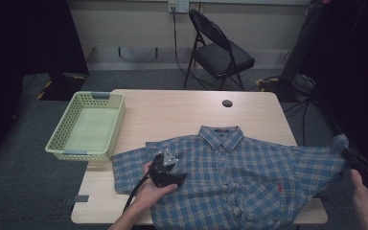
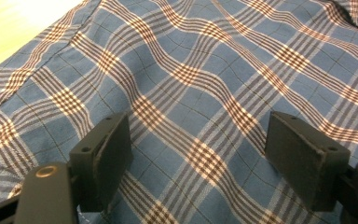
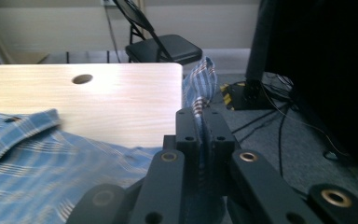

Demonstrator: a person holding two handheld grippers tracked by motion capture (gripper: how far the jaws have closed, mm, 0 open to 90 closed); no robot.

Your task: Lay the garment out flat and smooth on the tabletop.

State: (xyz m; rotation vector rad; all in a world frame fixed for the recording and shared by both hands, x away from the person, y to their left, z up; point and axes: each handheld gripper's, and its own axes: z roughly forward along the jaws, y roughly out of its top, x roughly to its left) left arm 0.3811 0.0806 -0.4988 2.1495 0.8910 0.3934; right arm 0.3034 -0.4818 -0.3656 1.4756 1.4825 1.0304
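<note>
A blue plaid short-sleeved shirt lies spread face up on the wooden table, collar toward the far side. My left gripper rests low over the shirt's left chest area; in the left gripper view its jaws stand wide apart over the plaid cloth, open. My right gripper is off the table's right edge, shut on the shirt's right sleeve, whose cloth rises from between the pressed jaws.
A pale green plastic basket overhangs the table's left edge. A round cable hole is near the far side. A black folding chair stands behind the table, and cables lie on the floor to the right.
</note>
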